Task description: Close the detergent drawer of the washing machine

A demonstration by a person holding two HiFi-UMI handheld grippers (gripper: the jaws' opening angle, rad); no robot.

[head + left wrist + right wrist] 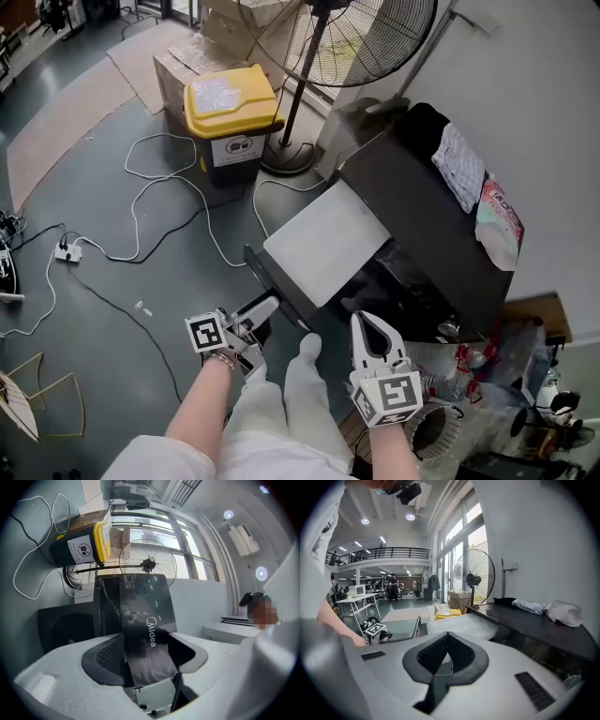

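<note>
A grey floor (103, 169) is seen from above in the head view, crossed by loose white cables (141, 202) that run to a power strip (67, 251) at 9 o'clock. At 11 o'clock a bin (232, 117) with a yellow lid is stood just in front of a cardboard box (178, 67). The lid is shut, so its contents cannot be told. A standing fan (361, 37) is placed at 12 o'clock, beside a window. In the right gripper view a tall hall is shown behind, with ceiling lights and a railed balcony (379, 552). The washing machine (427, 225) is found at 2 o'clock from the picture's middle. On its black top a crumpled patterned cloth (461, 169) and a plastic bag (500, 223) are laid side by side. The detergent drawer (277, 281) is pulled out of the machine toward 8 o'clock, at the middle of the view, with a white panel (323, 244) above it. Its glossy dark front, marked Midea, is gripped by the left gripper (265, 307), whose fingers (101, 656) are pressed on either side of it. The right gripper (366, 323) is held at 5 o'clock, apart from the drawer, and its fingers (426, 656) are closed tip to tip with nothing between them.
</note>
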